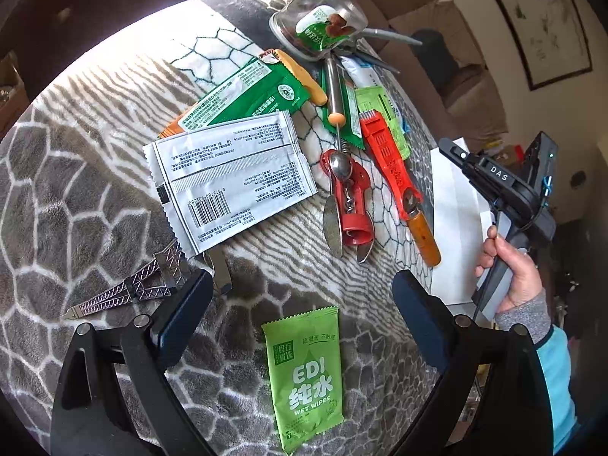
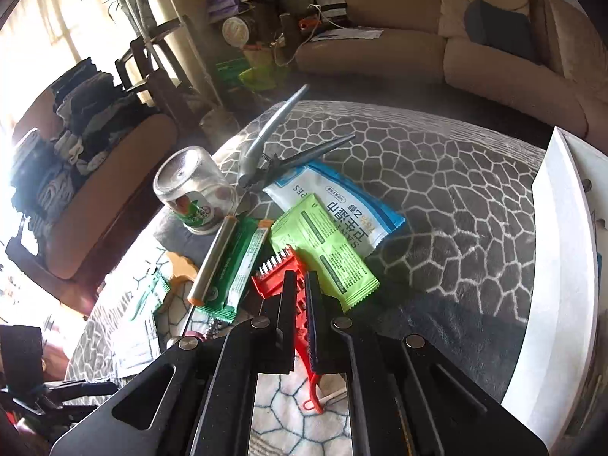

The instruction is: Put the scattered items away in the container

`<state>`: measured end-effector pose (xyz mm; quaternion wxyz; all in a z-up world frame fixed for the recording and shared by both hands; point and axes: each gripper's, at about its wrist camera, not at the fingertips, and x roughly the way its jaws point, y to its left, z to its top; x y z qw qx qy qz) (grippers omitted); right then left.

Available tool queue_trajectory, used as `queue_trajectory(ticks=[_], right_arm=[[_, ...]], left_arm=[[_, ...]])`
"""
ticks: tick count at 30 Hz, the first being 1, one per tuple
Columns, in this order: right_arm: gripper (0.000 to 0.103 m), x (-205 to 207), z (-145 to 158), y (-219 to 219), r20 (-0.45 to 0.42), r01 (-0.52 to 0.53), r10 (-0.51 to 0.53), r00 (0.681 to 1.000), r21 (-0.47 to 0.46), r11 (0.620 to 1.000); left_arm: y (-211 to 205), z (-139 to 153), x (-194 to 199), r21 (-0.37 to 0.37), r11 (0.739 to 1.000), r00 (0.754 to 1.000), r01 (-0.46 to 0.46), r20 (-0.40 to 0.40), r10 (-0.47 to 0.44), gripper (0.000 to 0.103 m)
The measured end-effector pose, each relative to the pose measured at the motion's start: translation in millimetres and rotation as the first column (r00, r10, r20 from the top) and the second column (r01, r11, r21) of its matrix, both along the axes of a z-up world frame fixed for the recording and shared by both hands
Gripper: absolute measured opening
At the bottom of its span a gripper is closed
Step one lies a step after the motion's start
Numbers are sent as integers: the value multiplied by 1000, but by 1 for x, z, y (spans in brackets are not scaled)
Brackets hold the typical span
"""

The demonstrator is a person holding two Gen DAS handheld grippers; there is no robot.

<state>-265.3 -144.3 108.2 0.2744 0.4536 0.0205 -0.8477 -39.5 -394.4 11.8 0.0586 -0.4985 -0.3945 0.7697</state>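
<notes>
Now, L wrist view, L to R: metal Eiffel tower model [image 1: 129, 292] lying flat on patterned blanket [image 1: 76, 190], its base just beside the L finger. Silver sachet [image 1: 228, 178] w/ barcode above it, overlapping green sachets [image 1: 250, 95]. Left gripper [image 1: 302, 281] has jaws wide apart, nothing between pads; lime wet wipes packet [image 1: 304, 372] lies flat on the blanket below and between the fingers, not touched. Up top, glass jar [image 1: 319, 19] upside down w/ a packet inside. Centre-right: red corkscrew [image 1: 351, 197] w/ a steel spoon-type tool [image 1: 333, 212] lying across it. Just R of that, red toothed tool [image 1: 387, 155] w/ wooden handle. White container [image 1: 456, 228] at table's R edge; a hand [image 1: 513, 269] w/ grey cuff holds the other unit over it.

R wrist view: jar at L, steel and green items next, then right gripper [image 2: 301, 279] w/ jaws clamped on the red toothed tool's shaft, toothed end poking out past the tips. Lime sachet [image 2: 323, 243] under that end, blue-white wipes pack [image 2: 334, 197] behind. Container wall far R, well apart from the tool.
</notes>
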Motion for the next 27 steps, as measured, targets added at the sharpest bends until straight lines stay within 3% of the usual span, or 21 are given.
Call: queue_trajectory(ticks=[2, 4, 6, 8, 10, 12, 14, 16, 18, 24, 27], right_arm=[[10, -16, -12, 15, 72, 87, -83, 994, -55, 995], [23, -31, -27, 30, 135, 172, -155, 979, -126, 977], [43, -41, -44, 37, 198, 230, -193, 961, -184, 956], [45, -47, -59, 37, 236, 251, -195, 952, -240, 938], [45, -51, -70, 28, 245, 240, -181, 953, -234, 942], [37, -54, -77, 20, 229, 213, -163, 960, -216, 953], [18, -57, -78, 16, 225, 191, -141, 964, -219, 957], [15, -56, -77, 20, 232, 191, -132, 964, -255, 948], [3, -50, -69, 25, 205, 179, -122, 971, -289, 940], [2, -25, -19, 20, 87, 99, -76, 993, -288, 953], [2, 5, 10, 9, -5, 2, -3, 1000, -187, 982]], left_arm=[[0, 0, 2, 1, 1000, 1000, 3, 3, -3, 95], [0, 0, 3, -4, 1000, 1000, 6, 4, -6, 95], [-3, -1, 2, 10, 1000, 1000, 3, 3, -3, 95], [-6, -3, 0, 41, 999, 1000, -5, -2, 5, 95], [-6, -4, -4, 61, 998, 1000, -1, -2, 1, 95], [-5, -4, -6, 57, 998, 1000, 13, -3, -13, 95], [-5, -5, -7, 53, 998, 1000, 15, 3, -15, 95], [-6, -7, -7, 61, 998, 1000, 9, 2, -9, 95], [-7, -7, -8, 62, 998, 1000, 5, 2, -5, 95], [-5, -6, -7, 59, 998, 1000, 3, 1, -3, 95], [-6, -7, -8, 67, 998, 1000, 2, -1, -2, 95]])
